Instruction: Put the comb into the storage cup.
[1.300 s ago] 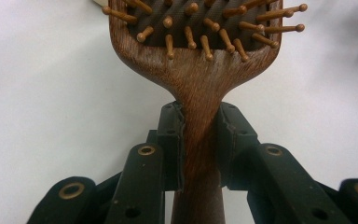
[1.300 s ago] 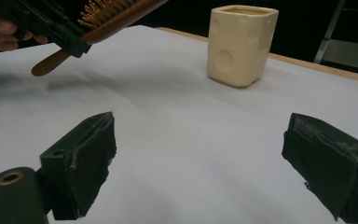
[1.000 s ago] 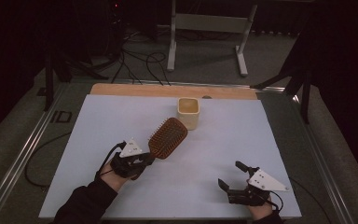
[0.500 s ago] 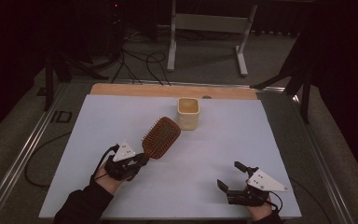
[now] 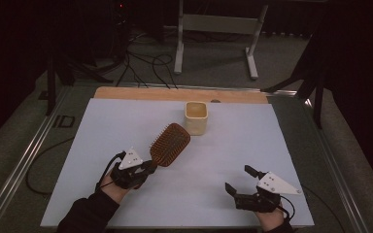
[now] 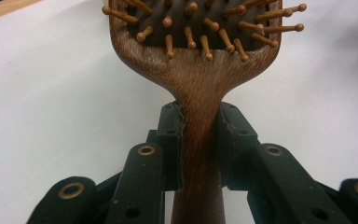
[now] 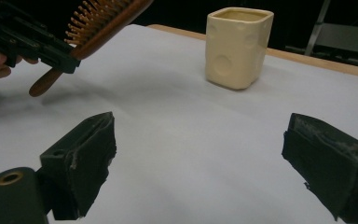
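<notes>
The left tool [image 5: 143, 171] is clenched on the neck of the brown wooden paddle hairbrush [image 5: 170, 144], holding it above the white table [image 5: 272, 145] just short of the cream square ceramic cup [image 5: 196, 117]. The right tool [image 5: 240, 182] rests released, grasping nothing. Risk: the narrow handle may pivot between the pads, or the wide head may knock the cup over. The left gripper view shows the pad contact [image 6: 177, 140]; the right gripper view shows the brush [image 7: 98, 23] tilted clear of the table.

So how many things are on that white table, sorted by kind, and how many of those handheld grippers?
Hairbrush: 1, wooden, lifted off the table, clamped in the left gripper
Cup: 1, cream
Grippers: 2, the left one and the right gripper
Total: 4
</notes>
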The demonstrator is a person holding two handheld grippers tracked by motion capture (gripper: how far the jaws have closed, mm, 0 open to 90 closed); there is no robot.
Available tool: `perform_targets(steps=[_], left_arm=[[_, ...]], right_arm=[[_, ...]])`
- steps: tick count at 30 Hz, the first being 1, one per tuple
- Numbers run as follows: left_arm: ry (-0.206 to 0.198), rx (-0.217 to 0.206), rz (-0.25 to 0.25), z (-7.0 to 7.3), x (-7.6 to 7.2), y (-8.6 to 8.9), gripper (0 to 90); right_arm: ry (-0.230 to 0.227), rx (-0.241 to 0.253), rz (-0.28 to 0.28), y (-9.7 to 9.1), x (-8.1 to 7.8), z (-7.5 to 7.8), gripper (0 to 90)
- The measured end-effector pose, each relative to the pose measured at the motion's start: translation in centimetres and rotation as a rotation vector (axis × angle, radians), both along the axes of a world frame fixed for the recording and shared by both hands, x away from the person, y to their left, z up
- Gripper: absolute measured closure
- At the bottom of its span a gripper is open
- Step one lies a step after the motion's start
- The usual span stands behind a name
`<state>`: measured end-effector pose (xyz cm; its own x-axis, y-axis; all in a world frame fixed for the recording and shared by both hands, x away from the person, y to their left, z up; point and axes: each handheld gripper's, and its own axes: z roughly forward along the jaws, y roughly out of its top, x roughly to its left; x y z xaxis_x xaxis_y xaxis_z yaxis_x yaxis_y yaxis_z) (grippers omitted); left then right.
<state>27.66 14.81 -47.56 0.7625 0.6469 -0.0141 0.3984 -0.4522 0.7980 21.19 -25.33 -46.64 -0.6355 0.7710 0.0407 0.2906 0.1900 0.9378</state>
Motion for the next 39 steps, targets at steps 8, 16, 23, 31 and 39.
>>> perform_targets(steps=[8, 16, 23, 31, 39], left_arm=[[-0.011, -0.016, -0.003, 0.4, -0.1, 0.2, 73.9], [-0.012, -0.03, -0.005, 0.5, -0.1, 0.4, 74.0], [-0.017, -0.042, -0.004, 0.6, -0.1, 0.5, 74.0], [-0.018, -0.045, -0.005, 0.5, 0.0, 0.5, 74.0], [-0.026, -0.056, -0.008, 0.7, -0.1, 0.5, 74.0]], right_arm=[[0.0, -0.043, 0.026, 1.3, 0.0, 2.9, 9.2], [-0.022, -0.039, 0.07, 2.4, 0.7, 5.7, 9.2], [-0.04, -0.027, 0.085, 3.4, 2.0, 7.3, 9.2], [-0.065, -0.038, 0.095, 5.0, 3.3, 9.1, 9.2], [-0.047, 0.008, 0.115, 6.6, 5.0, 9.8, 9.2]])
